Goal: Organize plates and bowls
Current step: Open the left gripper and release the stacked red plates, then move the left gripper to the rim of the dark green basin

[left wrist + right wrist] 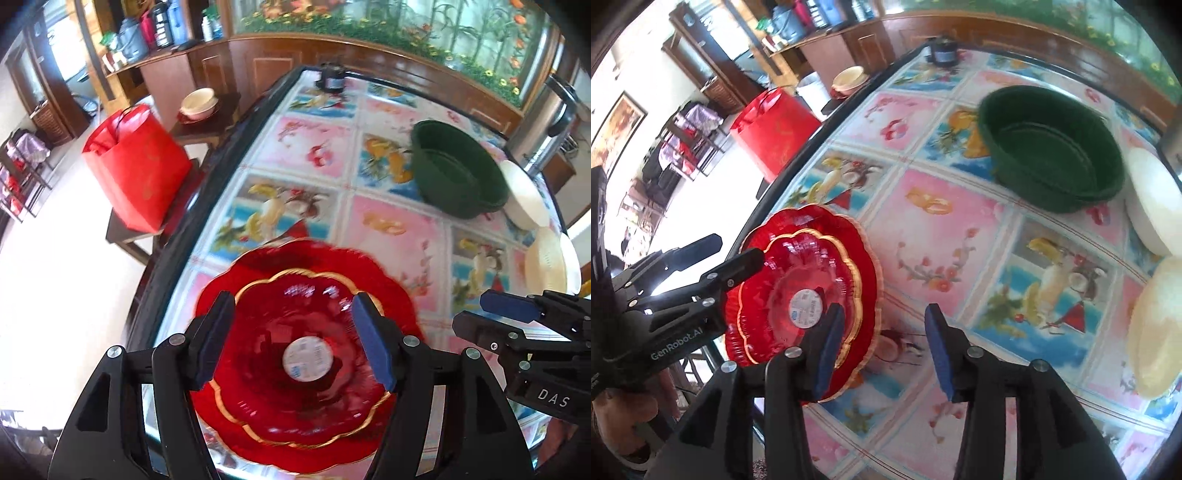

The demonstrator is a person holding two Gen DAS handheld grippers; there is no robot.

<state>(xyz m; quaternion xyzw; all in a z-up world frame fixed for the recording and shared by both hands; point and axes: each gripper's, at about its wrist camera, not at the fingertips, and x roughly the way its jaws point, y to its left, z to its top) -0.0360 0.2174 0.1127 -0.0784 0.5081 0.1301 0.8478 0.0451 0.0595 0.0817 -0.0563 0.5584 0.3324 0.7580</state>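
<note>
Two red glass plates with gold scalloped rims lie stacked at the table's near left edge, the small plate [306, 321] [798, 266] on the large plate [332, 258] [866, 258]. A round white label sits in the small plate's middle. My left gripper [291, 314] [735, 249] hovers open above the stack, touching neither plate. My right gripper [884, 317] [474, 310] stands open just right of the stack, over bare tablecloth. A stack of dark green bowls [454, 170] [1052, 147] stands at the far right, with a white dish [522, 195] [1152, 199] and a cream dish [546, 266] [1156, 332] beside it.
The table [388, 229] has a patterned pink and blue cloth under glass and a dark rim. A small black object [332, 79] sits at its far end. Off the left edge are a red bag [136, 166] on a stool and a cream bowl [199, 103] on a side table.
</note>
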